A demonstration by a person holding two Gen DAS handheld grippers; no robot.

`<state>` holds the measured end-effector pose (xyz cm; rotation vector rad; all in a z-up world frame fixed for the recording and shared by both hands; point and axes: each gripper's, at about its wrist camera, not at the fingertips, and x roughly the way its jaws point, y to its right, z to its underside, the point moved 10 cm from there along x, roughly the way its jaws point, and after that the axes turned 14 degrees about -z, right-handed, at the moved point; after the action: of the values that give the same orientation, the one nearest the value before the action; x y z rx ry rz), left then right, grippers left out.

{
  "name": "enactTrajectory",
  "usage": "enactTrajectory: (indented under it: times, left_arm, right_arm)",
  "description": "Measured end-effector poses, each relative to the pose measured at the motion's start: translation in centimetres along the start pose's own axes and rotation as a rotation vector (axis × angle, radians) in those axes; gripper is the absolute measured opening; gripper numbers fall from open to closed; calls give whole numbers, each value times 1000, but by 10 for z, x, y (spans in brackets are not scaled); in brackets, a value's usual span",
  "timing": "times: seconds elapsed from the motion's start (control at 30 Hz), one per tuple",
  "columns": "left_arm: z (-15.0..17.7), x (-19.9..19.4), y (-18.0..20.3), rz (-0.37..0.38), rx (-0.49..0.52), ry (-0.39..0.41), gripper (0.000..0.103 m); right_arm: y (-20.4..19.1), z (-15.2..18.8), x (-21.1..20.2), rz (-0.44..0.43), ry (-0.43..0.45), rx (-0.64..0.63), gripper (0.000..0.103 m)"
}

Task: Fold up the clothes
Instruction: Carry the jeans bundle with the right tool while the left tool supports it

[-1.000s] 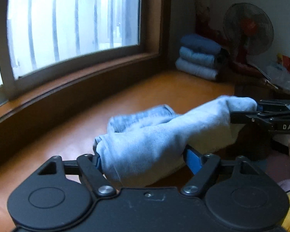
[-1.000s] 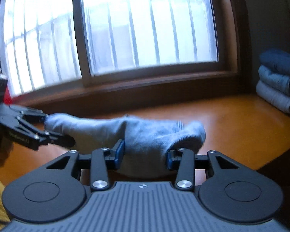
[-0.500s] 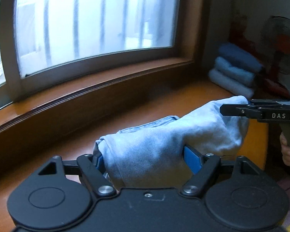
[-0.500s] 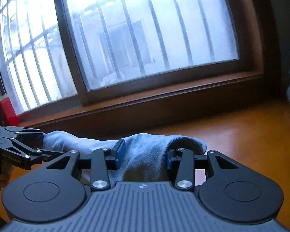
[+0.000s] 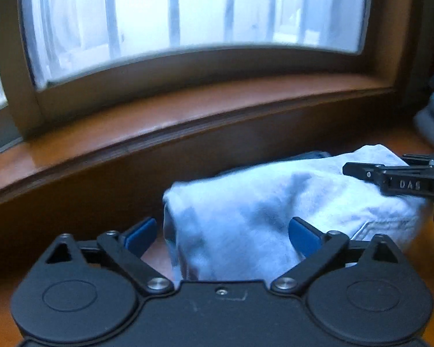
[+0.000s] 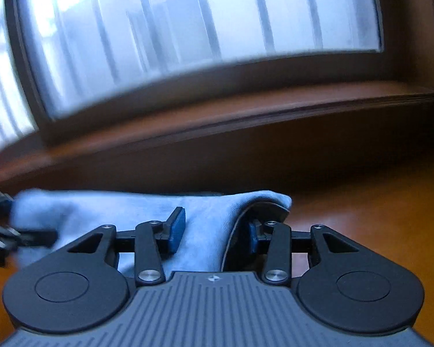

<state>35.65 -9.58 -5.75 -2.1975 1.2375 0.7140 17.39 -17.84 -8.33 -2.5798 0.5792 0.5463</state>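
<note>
Left gripper fingers opening off folded garment — right gripper, marked "DAS", pinches it.

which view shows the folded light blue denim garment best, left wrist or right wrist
The left wrist view: the folded light blue denim garment fills the middle, showing its bulk, folds and a stitched seam. The right wrist view shows only a low, blurred strip of it, partly hidden behind the right gripper.

Garment: soft pale-blue cloth, matt, lightly napped, lying between the fingers.
Left gripper: matt black plastic, shiny metal rivets, blue rubbery pads.
Right gripper: ribbed matt grey-black plastic, metal rivets.
Surface beyond the fingertips: glossy orange-brown wood.
Window sill: smooth varnished wood.
</note>
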Motion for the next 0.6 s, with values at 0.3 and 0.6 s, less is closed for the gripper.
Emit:
enactTrajectory:
  times: [0.3,0.6]
  left_arm:
    - [-8,-29,-16,-12,-51,63,89]
    - [-7,7,-11,-139,74,46,96]
  right_arm:
    - [-4,1,14,34,-18,-79,48]
    - [-26,-18,-64,45,157,-80,61]
